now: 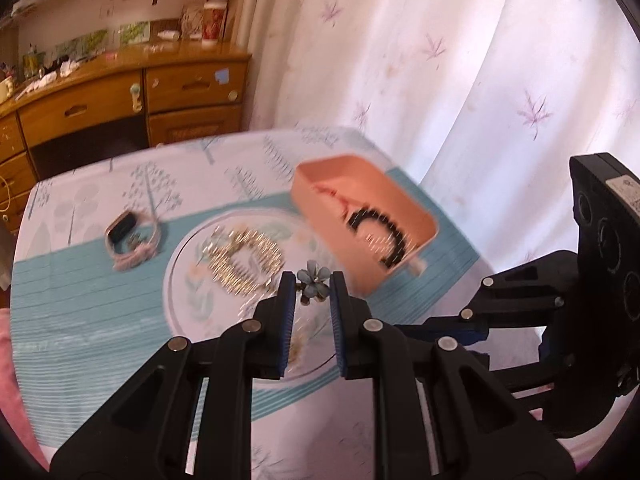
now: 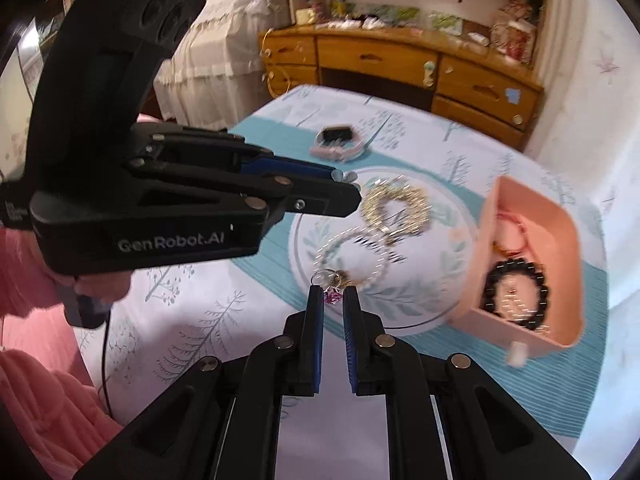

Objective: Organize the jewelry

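Left gripper (image 1: 312,286) clamping a blue flower ornament (image 1: 313,276) at its fingertips, hovering above the floral plate (image 1: 188,280) and just beside the pink tray (image 1: 362,216); right gripper (image 2: 332,294) pinching a silver ring with a pink stone (image 2: 330,286) over the near rim of the same plate. Remaining on the plate: gold chain bracelet (image 2: 396,208) and white bead bracelet (image 2: 352,260), touching each other. Sitting inside the pink tray: black bead bracelet (image 2: 516,294) toward the near end; lying apart on the patterned tablecloth (image 2: 192,320): smartwatch with pink strap (image 2: 338,142).
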A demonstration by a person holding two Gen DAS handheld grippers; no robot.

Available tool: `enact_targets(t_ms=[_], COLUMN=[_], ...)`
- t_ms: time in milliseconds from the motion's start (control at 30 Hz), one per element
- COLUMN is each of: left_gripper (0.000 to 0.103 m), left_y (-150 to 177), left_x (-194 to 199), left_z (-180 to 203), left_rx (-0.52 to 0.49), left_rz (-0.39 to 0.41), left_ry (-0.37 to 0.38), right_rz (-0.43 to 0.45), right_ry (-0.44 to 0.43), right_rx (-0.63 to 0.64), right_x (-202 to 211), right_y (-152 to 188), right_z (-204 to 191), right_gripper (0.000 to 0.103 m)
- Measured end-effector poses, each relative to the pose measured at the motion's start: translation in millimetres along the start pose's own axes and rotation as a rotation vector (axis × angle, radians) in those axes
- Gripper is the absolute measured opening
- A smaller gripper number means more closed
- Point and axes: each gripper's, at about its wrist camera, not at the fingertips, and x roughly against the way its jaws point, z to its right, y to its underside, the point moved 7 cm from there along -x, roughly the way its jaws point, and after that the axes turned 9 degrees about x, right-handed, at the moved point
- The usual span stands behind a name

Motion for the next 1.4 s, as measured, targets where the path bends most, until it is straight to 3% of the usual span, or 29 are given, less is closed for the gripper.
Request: enact_targets(t_ms=[233,467,600,867,1033,1133,1267,1333,1400], left_gripper=[0.015,0.015,0.015,0.015,0.015,0.015,0.022,0.04,0.045], left_y=[-28.5,-54.0,-62.4,-58.9,-53.5,-48.7,-43.6,-40.3,-35.4], left_x=[-0.5,-9.0,-23.7,-60.3,-76.6,-89.7,-91.8,-91.1,-86.5], left_z=[44.6,85.3,101.8,116.3,123.6,123.0,118.5,114.7,110.7], left_rx=[0.029,0.009,0.032,0.053,0.035,0.039,0.053,0.073,0.092], left_rz=[0.091,0.152,0.168,0.152,0.134,0.07,0.051,0.04,0.037], left_ry=[0.063,0.056,0.037,-0.003,-0.024,-0.043,-0.069,-0.078,-0.084], right_rz=[0.056,0.097,0.133,0.205,0.206,0.177,0.125,0.15,0.154], right_ry=[0.089,0.152,0.153,0.178,0.116,0.083,0.089,0.065,0.063], right_rx=[-0.037,-0.076,-0.175,-0.344,-0.417,-0.436,-0.465,-0.491,-0.504], right_x=[50.3,90.4,104.8,116.1,103.4,91.3,79.1,76.6,76.9], right_y=[4.6,16.0,25.4,42.0,51.4,56.0,63.2,62.5,63.0], right_z=[45.1,98.4,135.7,207.8,231.7,241.0,245.0,244.8,245.2], right_gripper=[0.01,0.01,0.01,0.01,0.01,0.011,0.041,0.042,0.042])
